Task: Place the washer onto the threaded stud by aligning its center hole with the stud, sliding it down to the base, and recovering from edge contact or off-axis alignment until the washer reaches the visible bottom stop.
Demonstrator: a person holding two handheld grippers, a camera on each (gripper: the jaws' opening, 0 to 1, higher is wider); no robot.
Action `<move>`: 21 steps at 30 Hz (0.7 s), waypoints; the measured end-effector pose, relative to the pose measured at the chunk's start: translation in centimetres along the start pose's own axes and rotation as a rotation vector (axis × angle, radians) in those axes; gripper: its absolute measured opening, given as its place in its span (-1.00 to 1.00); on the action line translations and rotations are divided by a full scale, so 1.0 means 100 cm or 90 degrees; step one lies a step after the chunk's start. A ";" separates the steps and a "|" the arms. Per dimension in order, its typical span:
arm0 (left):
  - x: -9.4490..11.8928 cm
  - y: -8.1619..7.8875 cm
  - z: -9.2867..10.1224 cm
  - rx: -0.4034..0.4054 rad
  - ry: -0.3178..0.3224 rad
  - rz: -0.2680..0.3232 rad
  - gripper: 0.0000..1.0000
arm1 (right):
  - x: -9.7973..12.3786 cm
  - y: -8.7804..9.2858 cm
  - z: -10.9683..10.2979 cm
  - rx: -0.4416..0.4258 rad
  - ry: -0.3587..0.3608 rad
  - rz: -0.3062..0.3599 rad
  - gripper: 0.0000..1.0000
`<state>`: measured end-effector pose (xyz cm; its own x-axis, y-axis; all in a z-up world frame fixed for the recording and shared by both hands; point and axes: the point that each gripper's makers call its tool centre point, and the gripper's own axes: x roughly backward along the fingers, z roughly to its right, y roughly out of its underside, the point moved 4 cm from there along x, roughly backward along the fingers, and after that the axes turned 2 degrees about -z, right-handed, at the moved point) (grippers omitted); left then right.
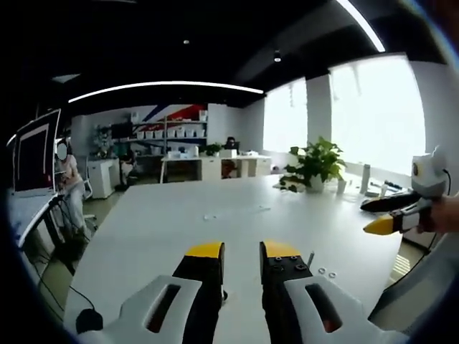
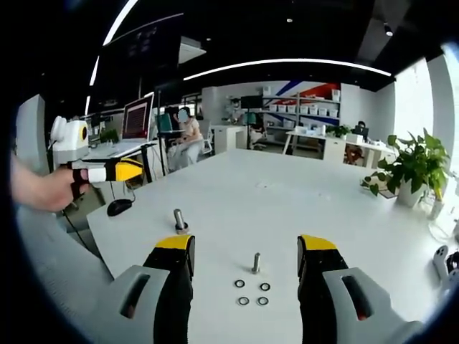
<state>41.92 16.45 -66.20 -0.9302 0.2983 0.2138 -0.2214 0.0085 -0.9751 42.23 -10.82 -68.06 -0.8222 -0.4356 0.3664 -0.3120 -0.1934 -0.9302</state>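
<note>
Daylight pours through the tall, blown-out white windows (image 1: 376, 115), washed to plain glare with no detail beyond. Long curved white ceiling light strips (image 2: 287, 64) glow against a dark ceiling, bent into arcs by the fisheye lens. The broad matte white tabletop (image 1: 215, 229) is evenly bright, with only faint, soft shadows on it. Straight lines bow strongly toward the edges of both views. Distant shelves and the leafy green potted plant (image 2: 412, 168) look soft and slightly smeared.

I count washers (image 2: 252, 293): 4 | threaded studs (image 2: 256, 263): 2 | potted plants (image 2: 412, 166): 1 | monitors (image 2: 137, 118): 1 | grippers (image 2: 245, 255): 2
</note>
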 end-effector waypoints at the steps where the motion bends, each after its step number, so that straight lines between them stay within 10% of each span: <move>1: 0.000 -0.001 0.000 0.001 -0.001 0.004 -0.65 | 0.000 0.000 0.000 -0.002 0.001 0.000 0.20; 21: -0.001 -0.003 0.003 0.020 0.006 0.026 -0.65 | 0.000 -0.005 0.025 -0.015 0.027 0.017 0.21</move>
<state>42.00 16.16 -65.91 -0.9360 0.3064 0.1732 -0.1924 -0.0335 -0.9807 43.59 -12.93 -67.49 -0.8499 -0.4019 0.3408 -0.3003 -0.1621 -0.9400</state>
